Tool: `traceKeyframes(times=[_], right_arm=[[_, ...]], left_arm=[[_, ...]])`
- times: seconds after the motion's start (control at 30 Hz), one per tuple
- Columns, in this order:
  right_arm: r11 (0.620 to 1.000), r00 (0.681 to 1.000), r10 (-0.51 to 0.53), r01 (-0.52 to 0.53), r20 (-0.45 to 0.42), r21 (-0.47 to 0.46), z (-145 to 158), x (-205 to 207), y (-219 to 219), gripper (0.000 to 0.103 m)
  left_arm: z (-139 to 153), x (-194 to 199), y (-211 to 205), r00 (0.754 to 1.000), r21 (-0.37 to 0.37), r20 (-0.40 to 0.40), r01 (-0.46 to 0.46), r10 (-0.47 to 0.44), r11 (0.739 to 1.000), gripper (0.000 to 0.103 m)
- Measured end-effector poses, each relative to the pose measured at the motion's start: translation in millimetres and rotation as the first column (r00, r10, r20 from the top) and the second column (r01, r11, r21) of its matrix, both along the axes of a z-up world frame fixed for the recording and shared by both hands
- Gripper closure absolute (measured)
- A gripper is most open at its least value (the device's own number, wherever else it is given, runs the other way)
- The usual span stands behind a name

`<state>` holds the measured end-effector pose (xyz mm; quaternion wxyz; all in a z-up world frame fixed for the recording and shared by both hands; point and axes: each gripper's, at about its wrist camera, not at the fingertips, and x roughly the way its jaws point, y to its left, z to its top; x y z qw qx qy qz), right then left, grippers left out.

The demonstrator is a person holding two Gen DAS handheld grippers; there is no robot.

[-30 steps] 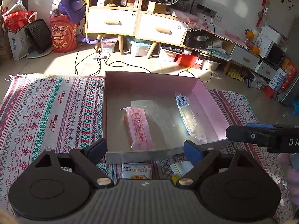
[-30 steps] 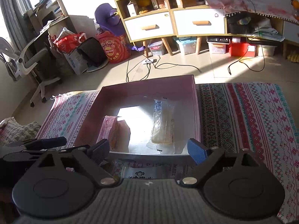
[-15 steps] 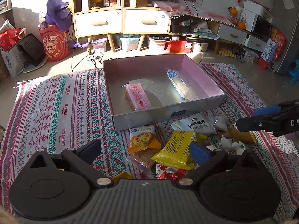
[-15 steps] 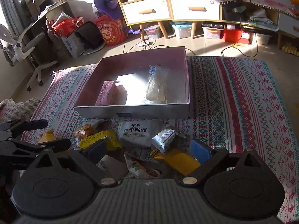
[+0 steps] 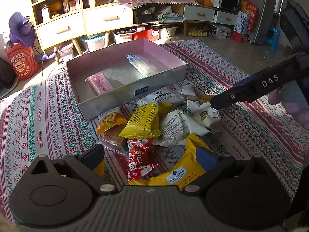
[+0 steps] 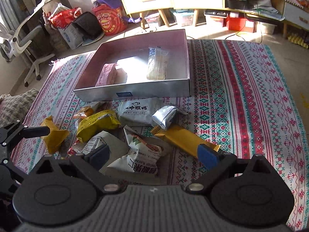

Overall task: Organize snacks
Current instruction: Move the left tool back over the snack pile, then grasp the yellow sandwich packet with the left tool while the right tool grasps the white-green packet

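L wrist: left claw (image 5: 149,155) jaws apart, just widened, nothing gripped, over red snack pkt (image 5: 141,159) | box (image 5: 115,98) holds pink pkt (image 5: 101,84) + clear pkt (image 5: 142,65) | R wrist: right claw (image 6: 154,154) jaws apart, empty, over white pkt (image 6: 142,154), snack pile in front of box (image 6: 135,92) on patterned cloth (image 6: 251,96)

L gripper (image 5: 150,155): jaws wide apart after just opening, nothing pinched between the pads, tilted steeply down, near edge of scene. R gripper (image 6: 152,154): jaws likewise spread after just opening, nothing gripped, also angled down. In L wrist view the R gripper's finger (image 5: 255,86) pokes in from the right, w/ person's fingers (image 5: 289,106) wrapped behind it.
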<state>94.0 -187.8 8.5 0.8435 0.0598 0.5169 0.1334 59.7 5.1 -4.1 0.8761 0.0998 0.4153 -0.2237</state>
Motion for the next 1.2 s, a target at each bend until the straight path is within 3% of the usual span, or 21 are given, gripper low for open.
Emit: traceKeyframes(times=[0.27, 0.57, 0.87, 1.0, 1.2], right_arm=[[1.000, 0.999, -0.005, 0.005, -0.037, 0.006, -9.9, 0.1, 0.6, 0.006], [1.000, 0.996, -0.024, 0.025, -0.086, 0.012, -22.8, 4.5, 5.4, 0.006], [0.999, 0.992, -0.038, 0.040, -0.118, 0.013, -34.6, 6.8, 9.0, 0.008], [0.999, 0.993, -0.035, 0.035, -0.117, 0.002, -37.1, 6.5, 10.3, 0.016], [1.000, 0.994, -0.015, 0.014, -0.110, -0.014, -40.3, 4.6, 14.9, 0.021]], left_arm=[[-9.8, -10.8, -15.1, 0.986, 0.013, -0.022, 0.164, -0.164, 0.986, 0.000], [-29.6, -22.7, -34.0, 0.962, 0.062, -0.050, 0.270, -0.267, 0.961, 0.001], [-40.2, -32.2, -44.2, 0.961, 0.192, 0.005, 0.272, -0.278, 0.943, 0.004], [-44.8, -33.6, -48.2, 0.958, 0.244, 0.030, 0.271, -0.286, 0.931, 0.006], [-45.6, -28.6, -45.8, 0.964, 0.248, 0.055, 0.238, -0.260, 0.939, 0.009]])
